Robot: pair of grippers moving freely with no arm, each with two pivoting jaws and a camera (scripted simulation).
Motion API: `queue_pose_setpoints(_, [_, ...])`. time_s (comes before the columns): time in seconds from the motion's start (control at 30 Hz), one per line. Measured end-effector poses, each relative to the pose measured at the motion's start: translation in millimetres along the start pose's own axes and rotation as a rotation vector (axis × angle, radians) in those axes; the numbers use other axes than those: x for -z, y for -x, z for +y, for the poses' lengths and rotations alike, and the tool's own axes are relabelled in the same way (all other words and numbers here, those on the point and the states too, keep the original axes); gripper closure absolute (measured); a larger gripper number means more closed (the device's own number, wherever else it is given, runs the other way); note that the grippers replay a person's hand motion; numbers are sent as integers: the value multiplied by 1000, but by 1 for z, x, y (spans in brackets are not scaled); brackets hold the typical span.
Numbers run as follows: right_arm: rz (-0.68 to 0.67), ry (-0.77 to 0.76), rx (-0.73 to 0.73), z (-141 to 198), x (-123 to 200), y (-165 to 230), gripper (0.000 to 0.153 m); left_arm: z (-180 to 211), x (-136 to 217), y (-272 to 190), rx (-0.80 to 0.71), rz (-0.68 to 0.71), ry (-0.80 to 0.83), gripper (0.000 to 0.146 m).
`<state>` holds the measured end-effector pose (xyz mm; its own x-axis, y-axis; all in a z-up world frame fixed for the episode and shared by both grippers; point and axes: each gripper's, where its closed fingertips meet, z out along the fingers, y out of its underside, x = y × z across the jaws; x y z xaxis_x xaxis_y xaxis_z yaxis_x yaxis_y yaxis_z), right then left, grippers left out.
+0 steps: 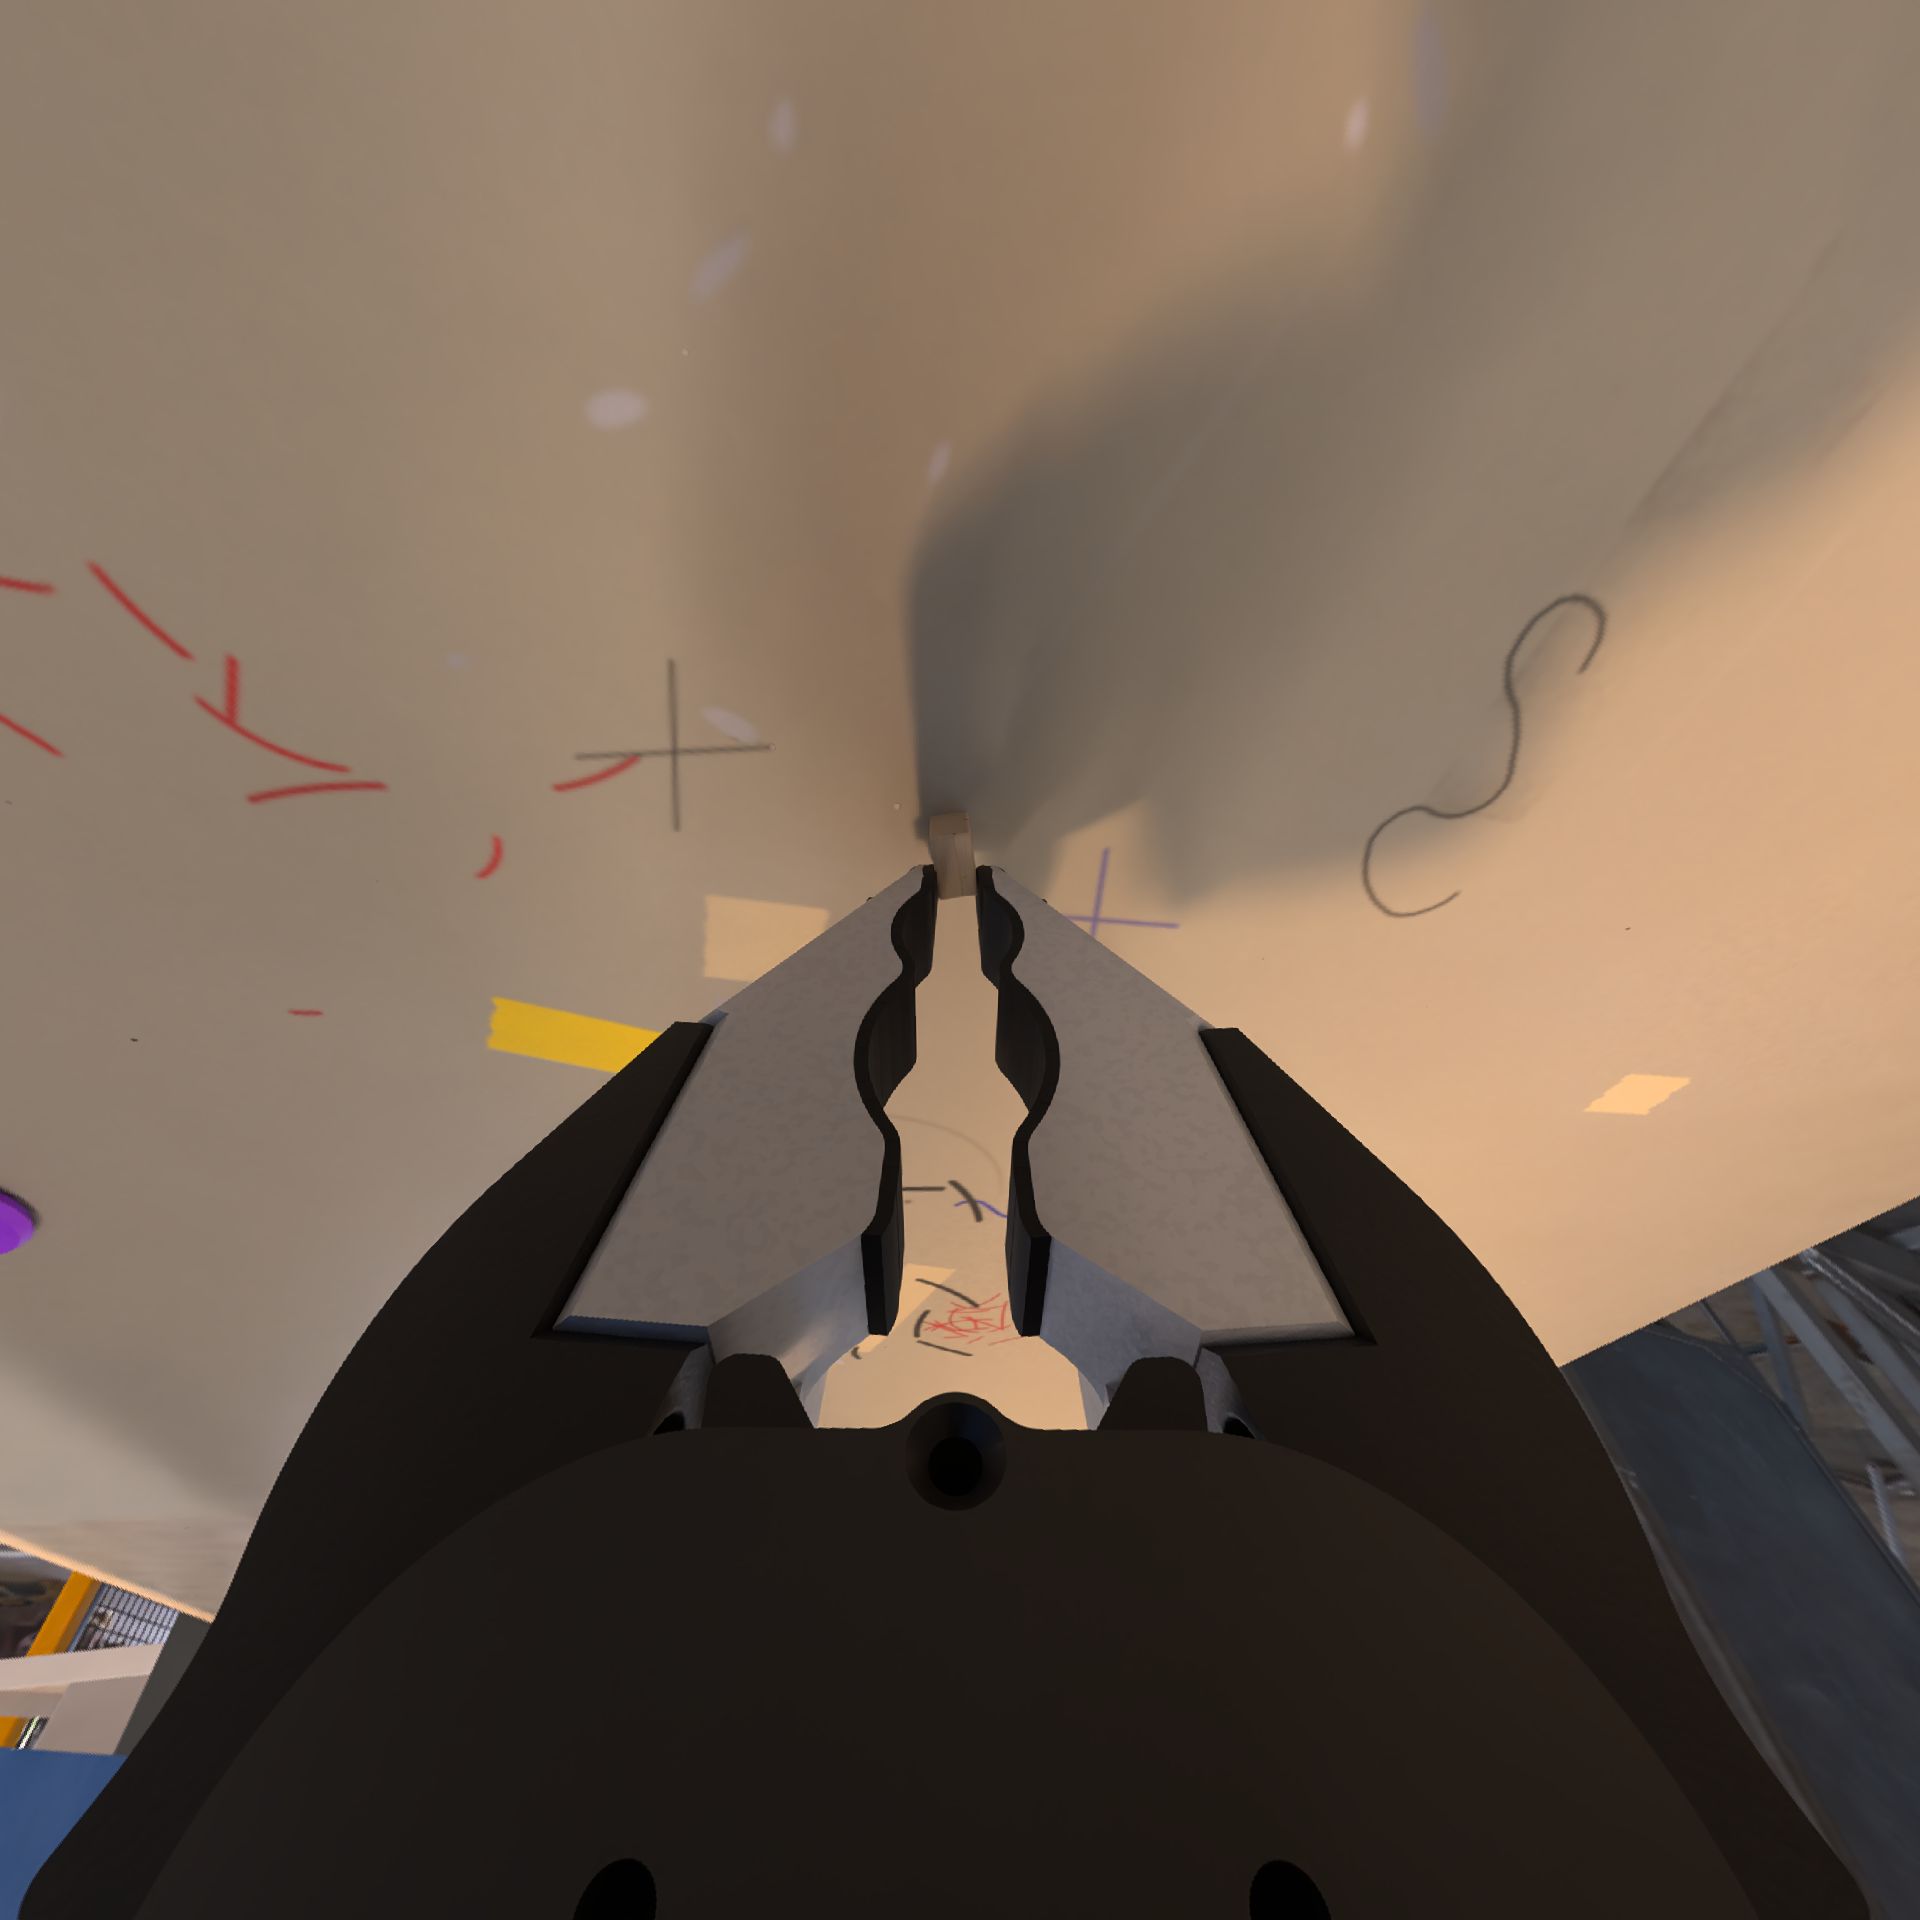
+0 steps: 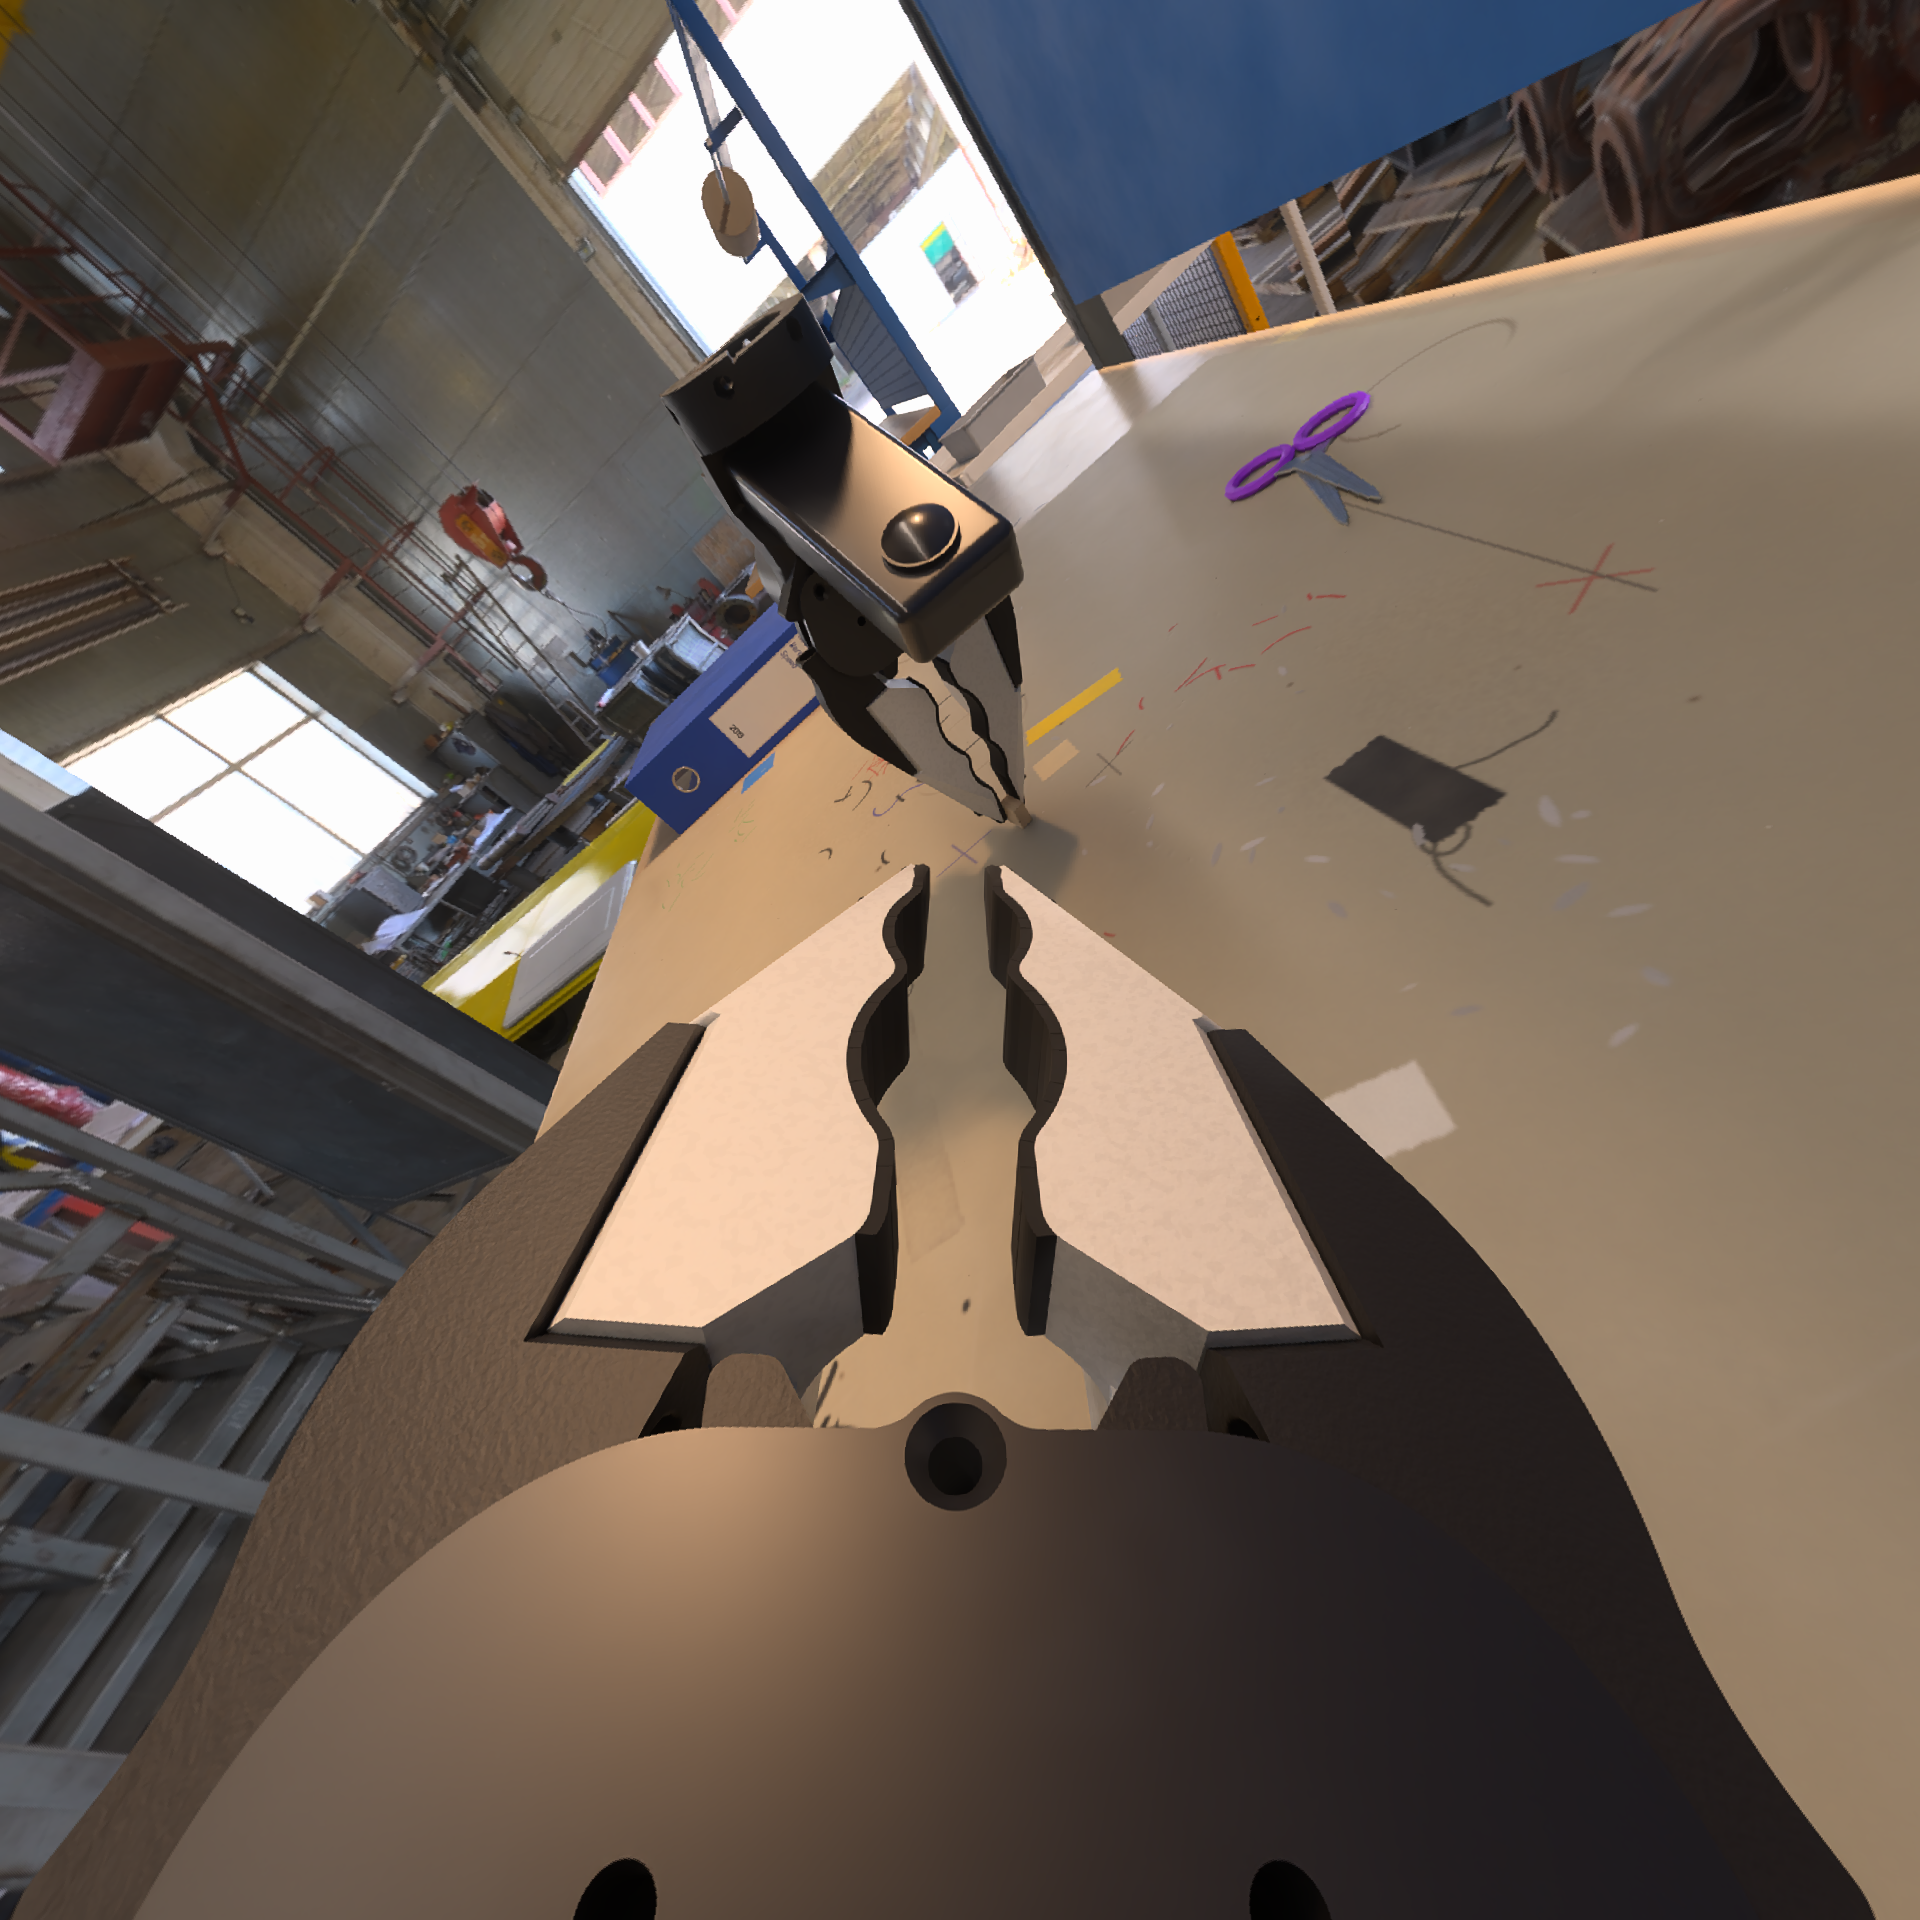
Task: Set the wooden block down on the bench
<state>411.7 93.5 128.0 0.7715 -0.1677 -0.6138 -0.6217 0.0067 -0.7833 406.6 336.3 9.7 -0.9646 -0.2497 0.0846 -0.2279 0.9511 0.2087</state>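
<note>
A small pale wooden block is pinched at the very tips of my left gripper, which is shut on it. The block sits at or just above the beige bench, with a dark shadow right beside it. In the right wrist view the left gripper points steeply down at the bench, and the block shows at its tip against the surface. My right gripper is just behind it, low over the bench, its jaws a narrow gap apart with nothing between them.
Purple-handled scissors lie far right on the bench. A blue binder stands at the bench's far left edge. A black patch, yellow tape and pen marks cover the surface. The bench edge drops off on the left.
</note>
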Motion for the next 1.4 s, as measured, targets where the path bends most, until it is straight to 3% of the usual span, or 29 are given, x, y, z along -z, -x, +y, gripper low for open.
queue_pose_setpoints(0.27, [30,-79,-10,-17,19,-8,142,-7,13,-14,-8,-3,56,139])
queue_pose_setpoints(0.4, [34,-170,-50,-35,36,-15,143,-78,66,-71,-73,34,-193,139])
queue_pose_setpoints(0.5, [47,-201,-50,-42,43,-18,143,-142,92,-133,-63,141,-396,139])
queue_pose_setpoints(0.6, [53,-196,-41,-43,43,-18,143,-175,77,-162,33,93,-350,139])
queue_pose_setpoints(0.67, [62,-187,-29,-43,43,-18,143,-189,65,-167,21,31,-330,139])
queue_pose_setpoints(0.73, [66,-184,-19,-43,43,-16,143,-199,54,-173,35,72,-325,139])
queue_pose_setpoints(0.97, [106,-177,9,-43,48,-19,143,-212,31,-176,72,116,-331,139])
queue_pose_setpoints(1.1, [119,-189,-4,-43,50,-25,142,-210,38,-179,97,134,-354,136])
queue_pose_setpoints(1.13, [120,-195,-13,-43,51,-26,142,-206,47,-180,107,142,-368,118])
queue_pose_setpoints(1.17, [124,-201,-23,-43,52,-28,142,-201,60,-180,119,133,-395,110])
queue_pose_setpoints(1.3, [123,-251,-70,-49,57,-32,142,-176,133,-191,234,-51,-635,110])
queue_pose_setpoints(1.4, [102,-286,-97,-53,59,-30,142,-166,157,-215,418,-147,-906,111])
